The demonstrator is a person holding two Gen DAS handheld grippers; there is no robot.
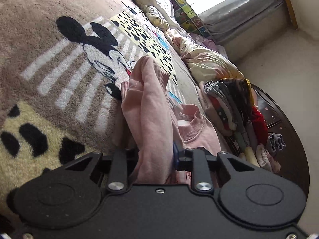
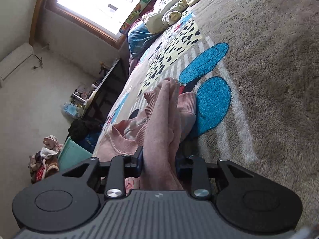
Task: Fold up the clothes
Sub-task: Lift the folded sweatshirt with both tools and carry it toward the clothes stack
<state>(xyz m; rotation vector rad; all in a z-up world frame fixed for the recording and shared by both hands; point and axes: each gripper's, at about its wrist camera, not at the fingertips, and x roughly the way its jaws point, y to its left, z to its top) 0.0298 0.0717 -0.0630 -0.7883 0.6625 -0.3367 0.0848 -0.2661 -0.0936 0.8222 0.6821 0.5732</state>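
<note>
Sweater (image 1: pixel 151 107) lies on blanket (image 1: pixel 49 59), folded stack (image 1: pixel 229 109) beside it.

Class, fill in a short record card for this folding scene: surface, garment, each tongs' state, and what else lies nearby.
surface: plush cartoon blanket spread on a bed
garment: pink sweatshirt, bunched up, ribbed collar showing
left tongs: shut on a fold of the sweatshirt
right tongs: shut on a fold of the sweatshirt
nearby: stack of folded clothes at the bed's edge; crumpled quilt towards the window
</note>
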